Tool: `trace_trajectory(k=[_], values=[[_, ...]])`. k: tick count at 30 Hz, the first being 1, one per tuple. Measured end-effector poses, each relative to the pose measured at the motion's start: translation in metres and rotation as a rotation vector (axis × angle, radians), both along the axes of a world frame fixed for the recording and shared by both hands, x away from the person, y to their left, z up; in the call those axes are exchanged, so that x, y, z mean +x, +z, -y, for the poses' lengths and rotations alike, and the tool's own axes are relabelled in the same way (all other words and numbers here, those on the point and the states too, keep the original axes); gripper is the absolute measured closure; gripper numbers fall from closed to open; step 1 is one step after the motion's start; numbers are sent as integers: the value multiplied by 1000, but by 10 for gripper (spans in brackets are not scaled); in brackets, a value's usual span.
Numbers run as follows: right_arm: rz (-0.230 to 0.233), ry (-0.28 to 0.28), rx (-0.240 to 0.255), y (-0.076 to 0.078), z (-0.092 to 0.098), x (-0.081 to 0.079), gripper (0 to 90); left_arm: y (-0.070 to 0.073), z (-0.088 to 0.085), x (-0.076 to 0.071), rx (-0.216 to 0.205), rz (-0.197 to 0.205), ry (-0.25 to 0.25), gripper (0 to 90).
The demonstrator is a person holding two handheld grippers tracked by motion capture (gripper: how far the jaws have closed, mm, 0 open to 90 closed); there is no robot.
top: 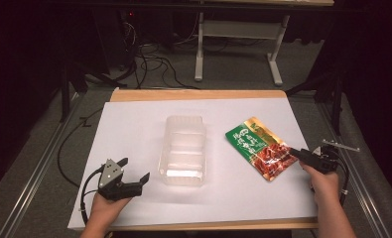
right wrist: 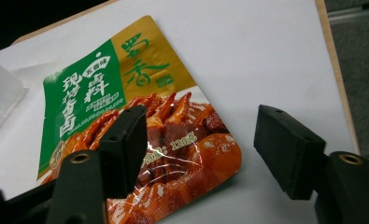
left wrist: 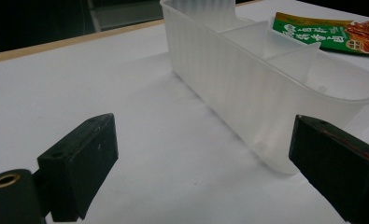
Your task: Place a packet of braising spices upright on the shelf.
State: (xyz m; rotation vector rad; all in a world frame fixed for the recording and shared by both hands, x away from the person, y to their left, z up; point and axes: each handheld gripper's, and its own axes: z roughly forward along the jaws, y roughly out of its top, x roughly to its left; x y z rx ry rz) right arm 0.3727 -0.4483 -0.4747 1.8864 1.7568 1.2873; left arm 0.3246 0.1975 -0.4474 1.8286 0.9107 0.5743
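Your right gripper [top: 295, 151] sits at the right of the high view, right at the near edge of the food packet [top: 259, 147]. The packet lies flat on the white counter [top: 134, 124], just right of the middle of the frame. In the right gripper view its fingers [right wrist: 126, 149] stand apart, released, with one finger above the packet's red corner [right wrist: 191, 168] and the other above bare counter. Nothing is pinched yet. The fingers straddle that edge so they can, I think, close on it and lift the thin packet.

The clear plastic box [top: 183, 148] stands in the middle of the frame, its open top up, well apart from the packet. It looks like the place where the packet should go.

Your left gripper [top: 134, 171] rests at the lower left, near the box. Its fingers [left wrist: 79, 163] are spread wide and hold nothing. It waits there, maybe to steady the box.
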Motion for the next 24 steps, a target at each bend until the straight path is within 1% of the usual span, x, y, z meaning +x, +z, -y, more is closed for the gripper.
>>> trace_trajectory(k=[1,2,3,4,6,7,8,9,11,15,16,17,18,19,21,22,23,24], values=[[0,0,0,0,0,0,395,0,0,0,0,0,0,84],[-8,1,11,-1,1,0,417,0,0,0,0,-1,0,85],[-16,2,34,-1,2,1,464,0,0,0,0,-1,1,86],[-16,2,34,-1,2,1,464,0,0,0,-1,-1,1,86],[-32,-7,51,-3,3,1,493,0,0,0,4,-2,-3,88],[-38,-3,56,-4,3,2,544,0,0,0,6,-3,-4,88],[-39,1,60,-4,3,2,562,0,0,0,6,-3,-4,88],[-39,1,60,-4,3,2,562,0,0,0,5,-2,-3,88],[-45,-3,59,-4,3,2,599,0,0,0,4,-1,-1,88],[-41,-7,79,-3,5,0,709,0,0,0,6,-2,-2,89],[-42,-3,77,-4,5,-1,759,0,0,0,6,-2,-1,89],[-42,-3,77,-4,5,-1,759,0,0,0,6,-2,-1,89],[-47,-2,72,-3,4,-1,788,0,0,0,6,-2,-1,89],[-48,4,59,-3,4,-1,827,0,0,0,6,-2,0,89],[-43,-2,34,-2,2,-2,900,0,0,0,5,-1,1,89],[-47,-2,16,-1,1,-3,900,0,0,0,2,0,2,89],[-47,-2,16,-1,1,-3,900,0,0,0,2,0,2,89],[-43,4,0,0,-1,-4,900,0,0,0,3,-1,2,89]])
